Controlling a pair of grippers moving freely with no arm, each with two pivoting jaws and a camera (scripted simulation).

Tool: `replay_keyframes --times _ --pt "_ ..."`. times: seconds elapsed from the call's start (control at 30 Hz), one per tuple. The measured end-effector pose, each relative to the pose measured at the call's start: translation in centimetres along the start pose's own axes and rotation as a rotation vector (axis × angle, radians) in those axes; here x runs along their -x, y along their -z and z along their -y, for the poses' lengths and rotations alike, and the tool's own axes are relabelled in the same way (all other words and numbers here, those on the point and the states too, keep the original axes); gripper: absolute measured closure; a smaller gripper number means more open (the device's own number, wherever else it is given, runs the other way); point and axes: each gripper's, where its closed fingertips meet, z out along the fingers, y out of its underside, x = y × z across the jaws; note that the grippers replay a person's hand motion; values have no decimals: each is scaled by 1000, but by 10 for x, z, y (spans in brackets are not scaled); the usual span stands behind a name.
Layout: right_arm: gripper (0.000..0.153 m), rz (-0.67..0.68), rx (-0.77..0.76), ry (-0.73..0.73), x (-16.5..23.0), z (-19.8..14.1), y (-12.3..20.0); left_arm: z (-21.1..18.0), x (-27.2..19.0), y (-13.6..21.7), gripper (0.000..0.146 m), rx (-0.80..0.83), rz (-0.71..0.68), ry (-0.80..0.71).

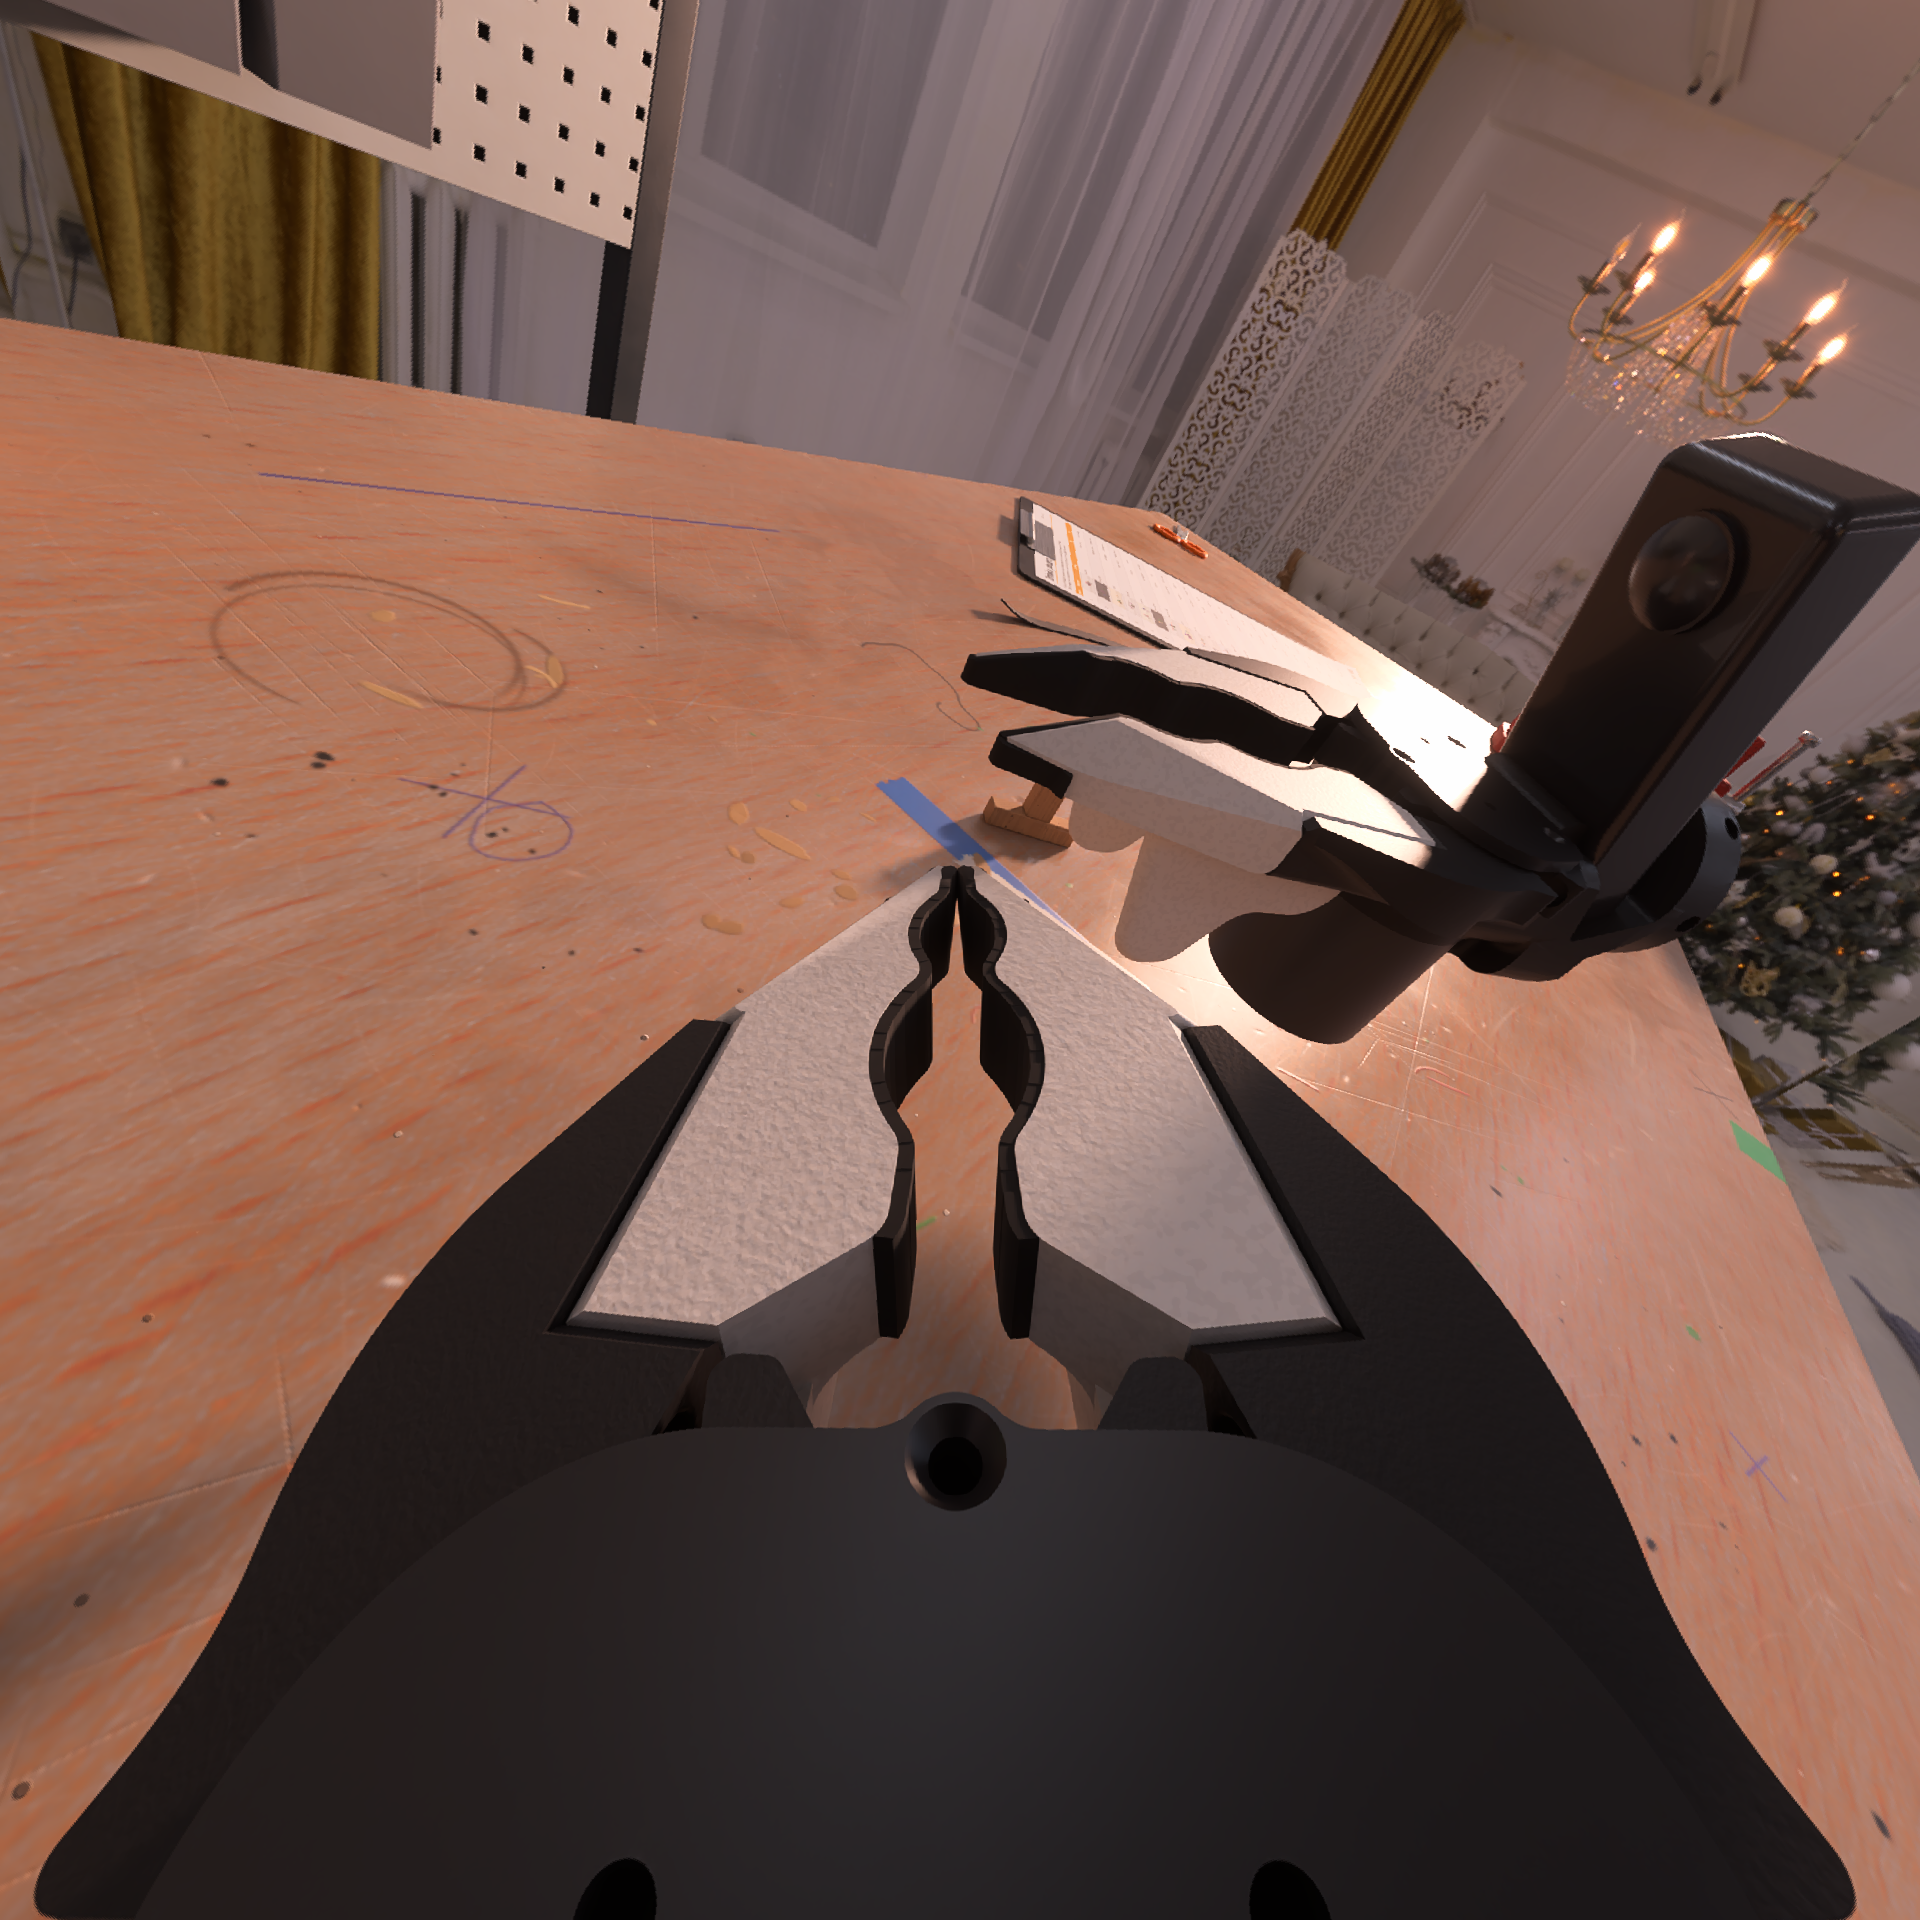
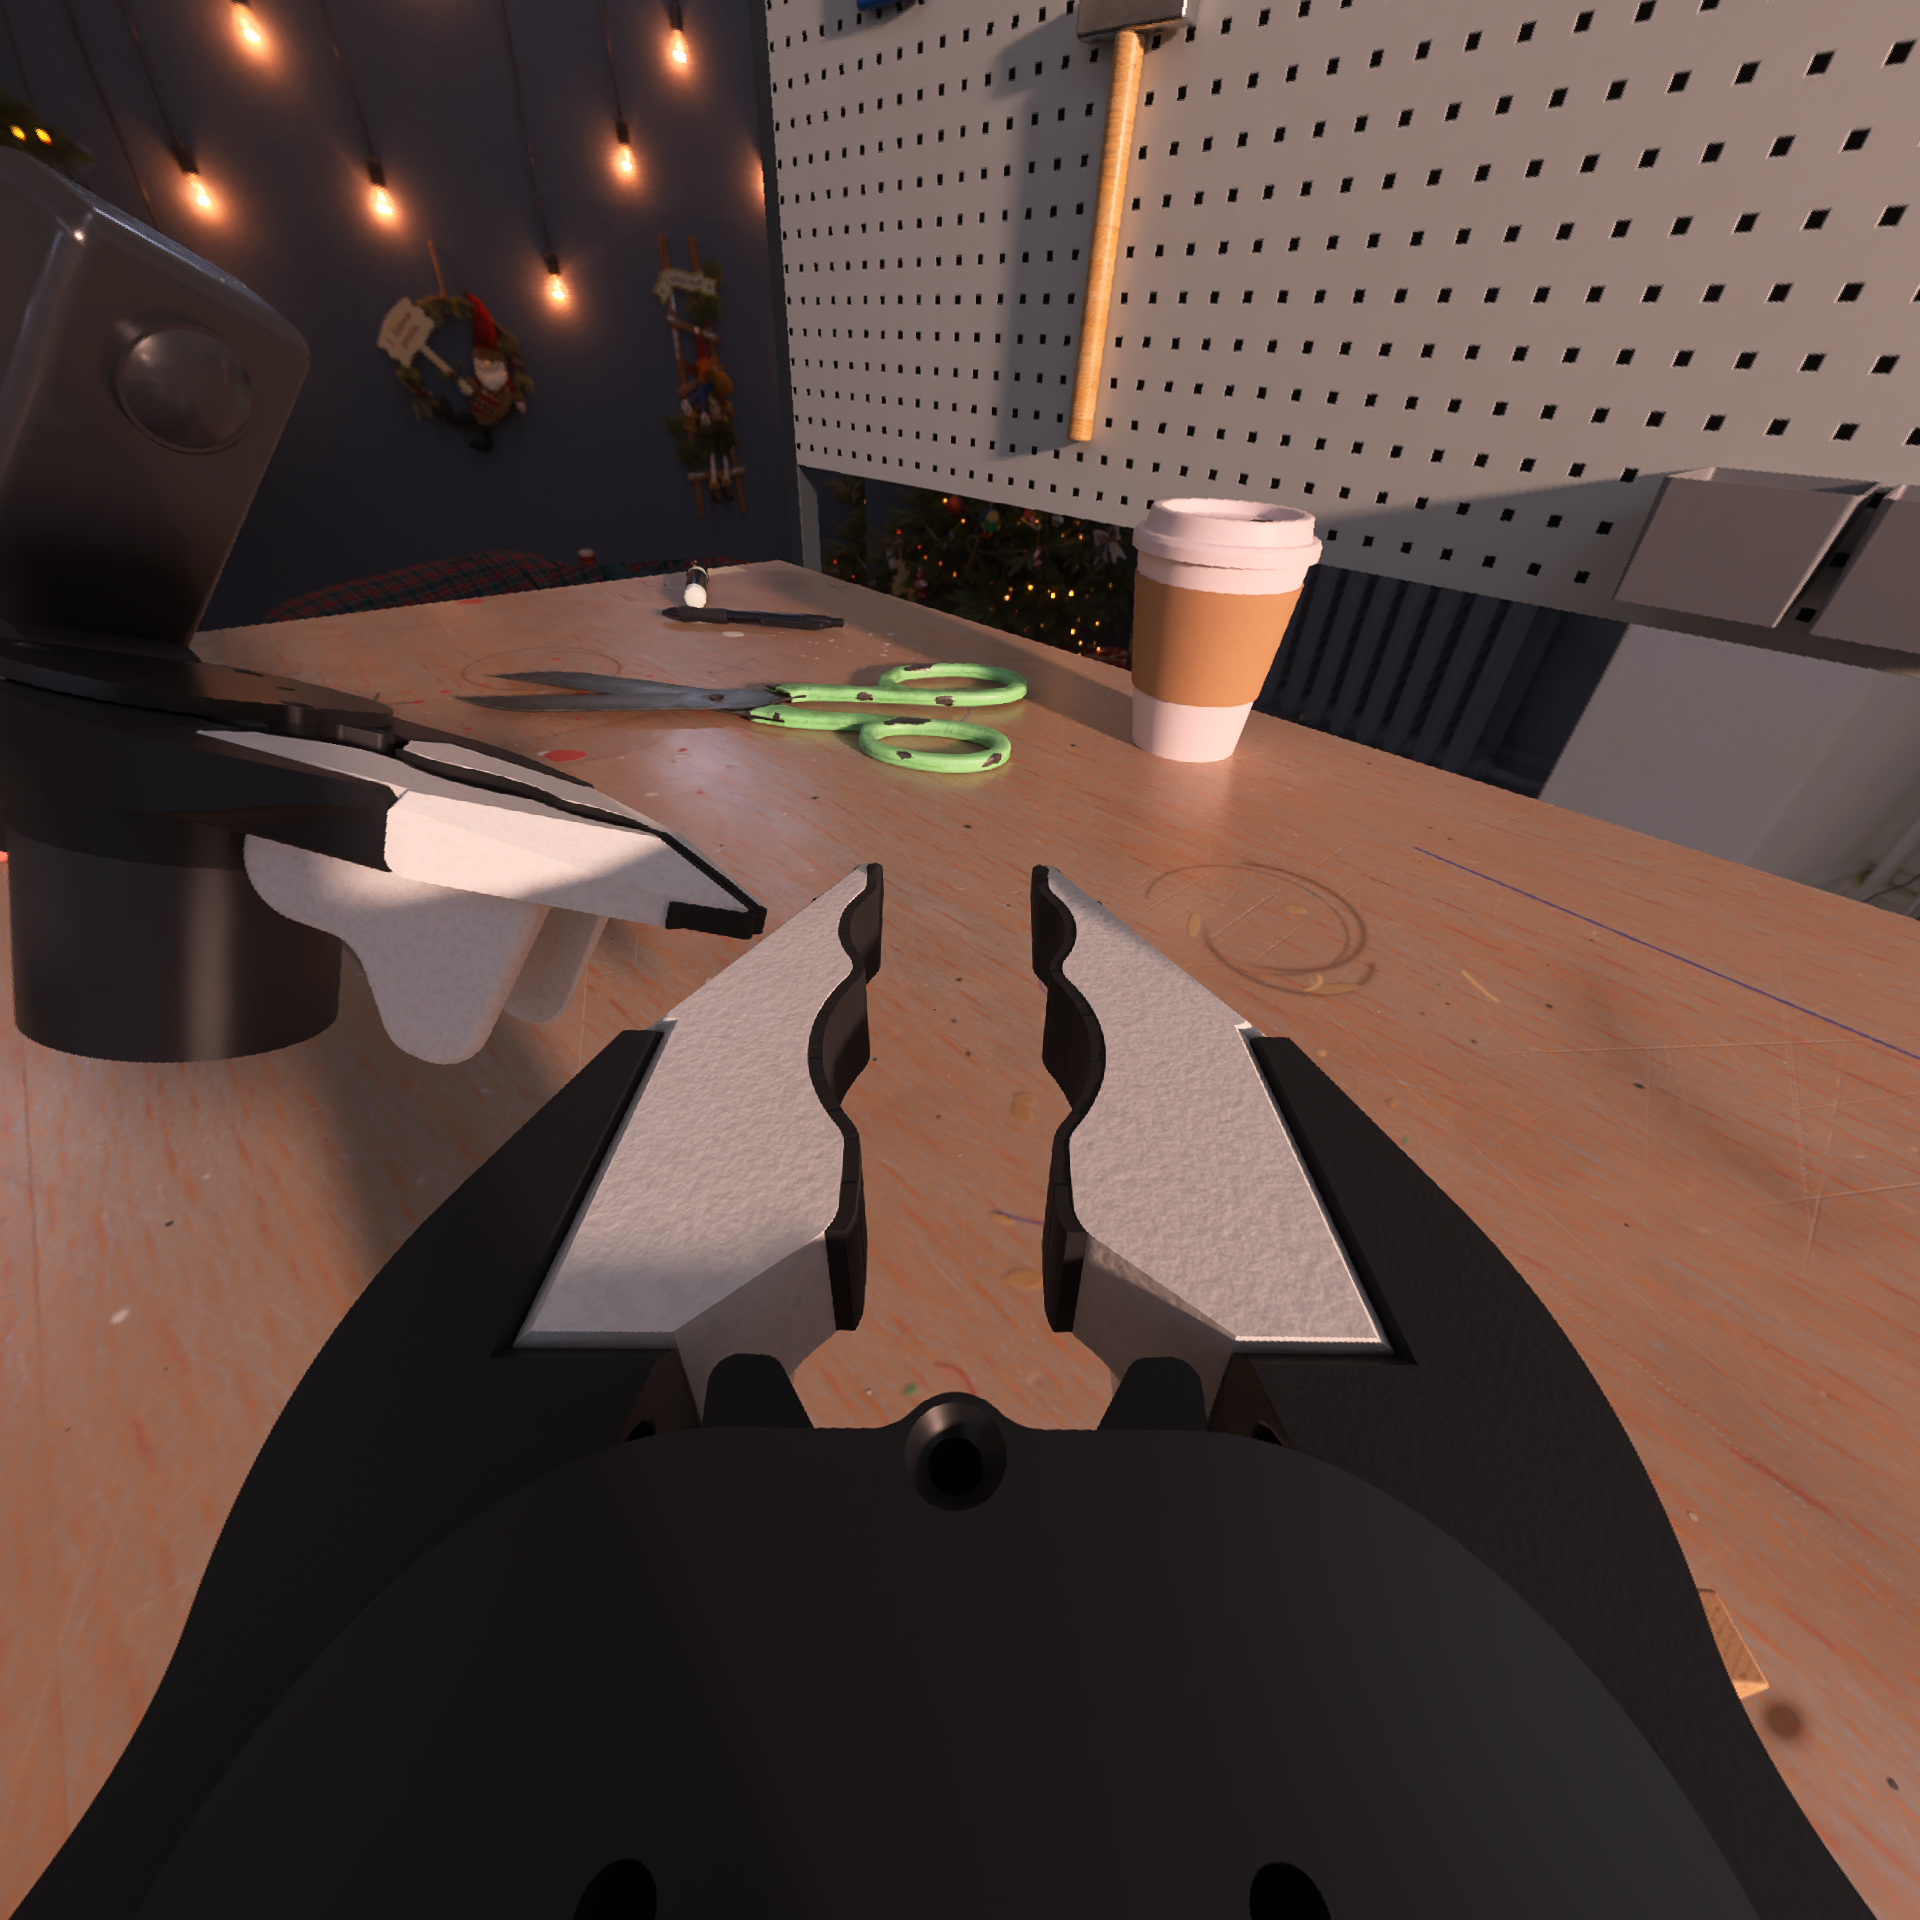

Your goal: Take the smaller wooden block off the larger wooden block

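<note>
Left gripper (image 1: 958, 879) is hovering with jaws closed and empty, right gripper (image 2: 956, 883) is hovering with jaws parted and empty, while the blocks (image 1: 1029, 816), half hidden beneath the right gripper's fingers, are lying nearer it, long axis unclear.

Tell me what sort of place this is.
Likely a hobby workshop bench: a white perforated pegboard with a wooden-handled hammer hung on it, and green-handled scissors lying on the scuffed, paint-flecked wooden tabletop.
</note>
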Motion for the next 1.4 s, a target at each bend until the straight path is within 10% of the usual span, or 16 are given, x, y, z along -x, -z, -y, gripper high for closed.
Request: replay_keyframes --times 0.6,0.83,1.03,1.4 --pt "124 12 14 -28 -3 0 -1 5 10 3 146 -31 20 43" --pt "129 -204 -100 6 -90 39 63 9 9 8 146 -48 35 -16" --pt "116 -105 205 -287 -134 -26 85 7 12 2 146 -28 34 4" --pt "136 -18 459 -276 -128 -76 89 4 14 -1 146 0 35 25"
